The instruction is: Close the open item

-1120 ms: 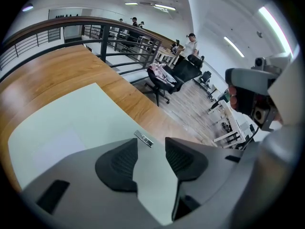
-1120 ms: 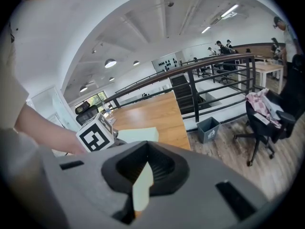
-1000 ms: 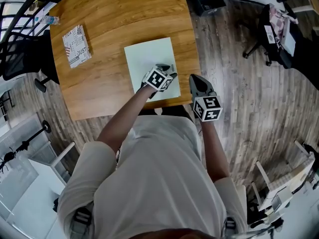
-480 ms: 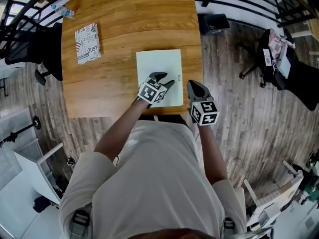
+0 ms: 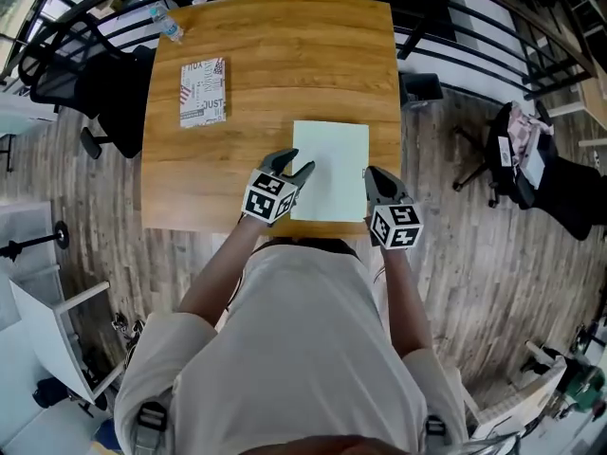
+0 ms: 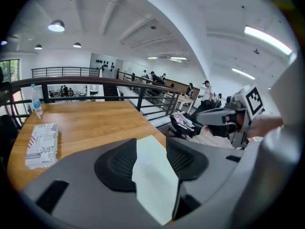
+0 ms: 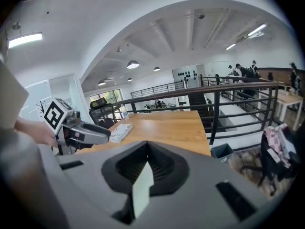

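Observation:
A pale green notebook [image 5: 332,164] lies flat and closed on the wooden table [image 5: 266,55], near the front edge. My left gripper [image 5: 291,169] is open at the notebook's left edge; the green cover [image 6: 152,171] shows between its jaws [image 6: 151,149]. My right gripper [image 5: 379,180] sits just off the notebook's right edge, over the table's front right corner. Its fingertips meet [image 7: 147,149], with only a thin strip of green cover [image 7: 142,190] visible behind them. Neither gripper holds anything.
A patterned book [image 5: 204,91] lies at the table's far left, with a water bottle [image 5: 166,24] at the far left corner. A black office chair [image 5: 95,88] stands left of the table. A railing [image 7: 228,104] and wooden floor lie to the right.
My left gripper has slid left from over the notebook's lower part to its left edge. The right gripper stays beside the right edge. The head view has shifted.

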